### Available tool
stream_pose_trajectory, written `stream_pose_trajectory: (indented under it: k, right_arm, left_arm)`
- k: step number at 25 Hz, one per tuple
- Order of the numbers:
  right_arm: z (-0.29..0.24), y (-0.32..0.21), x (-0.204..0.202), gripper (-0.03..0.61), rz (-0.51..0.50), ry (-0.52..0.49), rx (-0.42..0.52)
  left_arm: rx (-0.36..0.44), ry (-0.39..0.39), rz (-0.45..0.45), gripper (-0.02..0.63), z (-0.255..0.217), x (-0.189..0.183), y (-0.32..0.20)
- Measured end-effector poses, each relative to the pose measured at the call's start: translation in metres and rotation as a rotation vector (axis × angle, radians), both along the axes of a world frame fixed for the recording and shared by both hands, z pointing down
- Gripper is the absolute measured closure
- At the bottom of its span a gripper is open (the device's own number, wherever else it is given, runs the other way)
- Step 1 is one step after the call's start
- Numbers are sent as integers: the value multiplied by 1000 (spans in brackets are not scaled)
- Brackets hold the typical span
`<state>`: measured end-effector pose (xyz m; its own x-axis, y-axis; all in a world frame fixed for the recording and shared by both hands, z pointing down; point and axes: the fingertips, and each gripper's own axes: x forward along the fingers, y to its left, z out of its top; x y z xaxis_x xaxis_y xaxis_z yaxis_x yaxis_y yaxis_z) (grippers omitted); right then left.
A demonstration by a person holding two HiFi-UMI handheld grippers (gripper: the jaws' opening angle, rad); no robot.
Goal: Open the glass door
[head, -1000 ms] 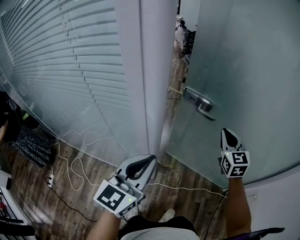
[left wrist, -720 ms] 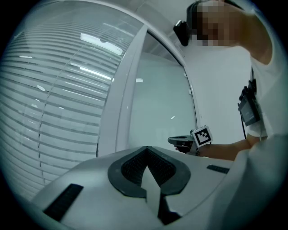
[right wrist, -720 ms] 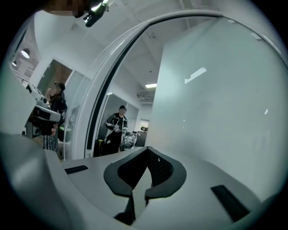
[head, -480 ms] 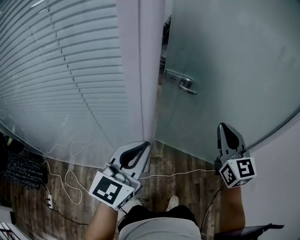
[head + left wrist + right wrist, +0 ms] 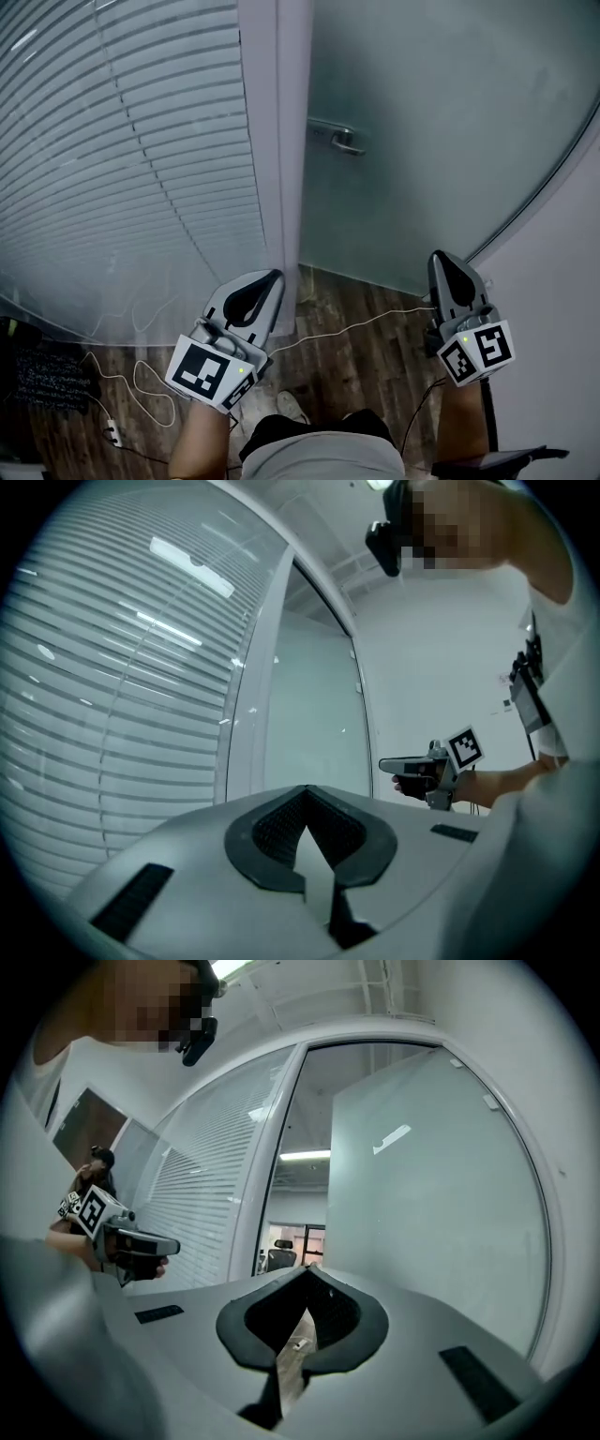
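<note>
The frosted glass door (image 5: 441,122) fills the right of the head view. Its metal lever handle (image 5: 336,139) sits beside the white frame post (image 5: 281,141). No gap shows there, but in the right gripper view a narrow opening (image 5: 292,1241) between post and door (image 5: 422,1194) reveals a room with a chair. My left gripper (image 5: 274,276) is shut and empty, low before the post. My right gripper (image 5: 438,257) is shut and empty too, well below and right of the handle. Neither touches the door. The jaws meet in both gripper views: left gripper (image 5: 307,789), right gripper (image 5: 307,1267).
A glass wall with slatted blinds (image 5: 122,141) runs along the left. A white cable (image 5: 356,328) trails over the wood floor (image 5: 375,366) to a power strip (image 5: 111,433). A dark mat (image 5: 42,370) lies lower left. A white wall (image 5: 562,281) stands at the right.
Both grippers have drawn back from the door and risen. The handle has slid up and left in the head view. The gap beside the post has narrowed out of sight there.
</note>
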<state>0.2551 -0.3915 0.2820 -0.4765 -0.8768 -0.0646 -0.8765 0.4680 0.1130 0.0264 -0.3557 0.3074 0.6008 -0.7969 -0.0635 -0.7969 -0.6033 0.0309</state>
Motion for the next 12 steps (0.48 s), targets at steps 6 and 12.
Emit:
stream_pose_trajectory:
  k: [6, 12]
  right_arm:
    - [-15, 42, 15, 577, -19, -22, 36]
    - [-14, 79, 40, 577, -27, -28, 27]
  left_arm:
    - [5, 16, -13, 617, -5, 15, 32]
    - [-29, 46, -41, 617, -4, 37, 62]
